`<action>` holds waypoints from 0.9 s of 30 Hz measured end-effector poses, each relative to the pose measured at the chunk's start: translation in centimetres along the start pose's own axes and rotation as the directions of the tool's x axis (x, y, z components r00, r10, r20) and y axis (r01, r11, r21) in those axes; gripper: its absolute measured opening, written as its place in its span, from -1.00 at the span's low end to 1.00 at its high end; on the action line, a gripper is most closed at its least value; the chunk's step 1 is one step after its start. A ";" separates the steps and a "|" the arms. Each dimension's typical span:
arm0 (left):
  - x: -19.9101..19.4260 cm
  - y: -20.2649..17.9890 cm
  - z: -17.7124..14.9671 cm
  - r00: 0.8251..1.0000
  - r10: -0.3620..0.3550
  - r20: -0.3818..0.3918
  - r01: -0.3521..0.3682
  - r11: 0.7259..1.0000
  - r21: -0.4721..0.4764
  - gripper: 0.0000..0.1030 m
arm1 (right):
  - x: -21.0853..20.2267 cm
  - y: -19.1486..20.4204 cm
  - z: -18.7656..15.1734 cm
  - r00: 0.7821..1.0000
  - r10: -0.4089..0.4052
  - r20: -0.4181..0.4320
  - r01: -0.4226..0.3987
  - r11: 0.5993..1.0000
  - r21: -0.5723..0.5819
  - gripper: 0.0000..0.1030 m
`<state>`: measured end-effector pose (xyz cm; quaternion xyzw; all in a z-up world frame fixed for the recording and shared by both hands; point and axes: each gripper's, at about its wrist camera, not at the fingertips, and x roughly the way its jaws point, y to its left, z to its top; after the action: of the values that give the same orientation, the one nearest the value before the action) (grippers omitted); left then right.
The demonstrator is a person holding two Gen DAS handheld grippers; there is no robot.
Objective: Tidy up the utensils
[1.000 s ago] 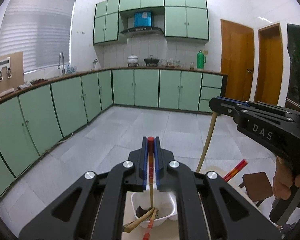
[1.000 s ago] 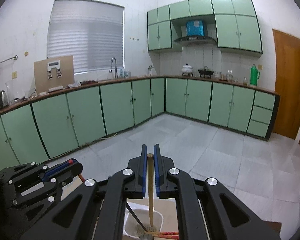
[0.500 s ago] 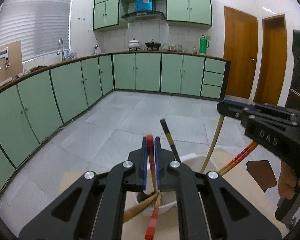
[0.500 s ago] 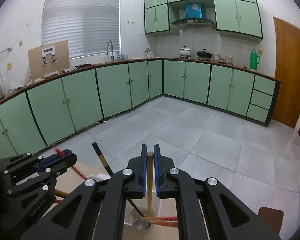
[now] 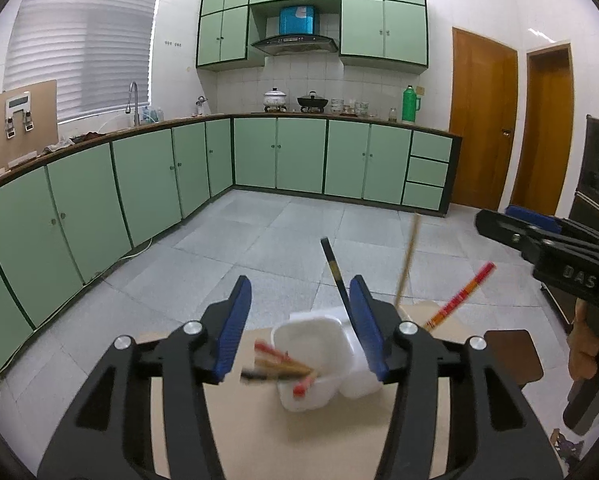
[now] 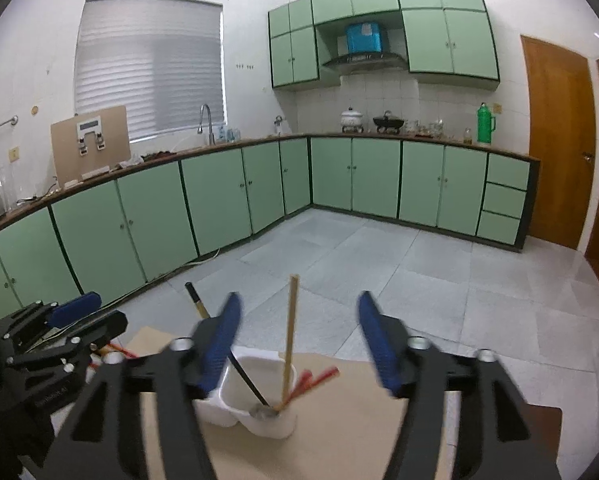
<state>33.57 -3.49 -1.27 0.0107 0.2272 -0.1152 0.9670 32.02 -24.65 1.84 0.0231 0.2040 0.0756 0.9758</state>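
Note:
A white two-compartment holder (image 5: 319, 360) (image 6: 255, 396) stands on a tan table top (image 6: 339, 448). Its right compartment holds a tan chopstick (image 6: 289, 340), a black chopstick (image 6: 247, 380) and red chopsticks (image 6: 315, 380). In the left wrist view the nearer compartment holds red and tan chopsticks (image 5: 279, 366) lying slanted. My left gripper (image 5: 299, 320) is open and empty just above and behind the holder. My right gripper (image 6: 299, 340) is open and empty, with the tan chopstick standing free between its fingers.
The table top (image 5: 259, 420) ends close beyond the holder; grey floor tiles lie past it. A brown stool (image 5: 511, 356) stands to the right. Green cabinets (image 6: 219, 200) line the far walls. Each gripper shows at the edge of the other's view.
Both grippers have opened and let go of their chopsticks: the red one now lies in the nearer compartment, the tan one stands in the right compartment. Both grippers pulled back a little.

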 end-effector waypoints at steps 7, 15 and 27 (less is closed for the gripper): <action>-3.8 -0.3 -3.3 0.999 -0.007 -0.035 0.007 1.000 -0.026 0.47 | -4.6 -0.4 -3.4 1.000 0.005 -0.001 -0.005 1.000 0.016 0.74; -8.3 -0.3 -6.8 0.998 -0.013 -0.066 0.009 0.998 -0.064 0.72 | -9.2 0.0 -7.3 0.999 0.028 -0.038 -0.026 0.998 0.050 0.88; -15.8 -1.3 -8.2 0.999 -0.007 -0.033 0.005 0.997 -0.080 0.79 | -15.2 1.3 -9.1 0.997 0.062 -0.056 -0.058 0.996 0.073 0.88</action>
<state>15.98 -0.72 -1.59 -0.0266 0.2478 -0.1087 0.9623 14.40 -25.67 -0.38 0.0618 0.2339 0.0980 0.9653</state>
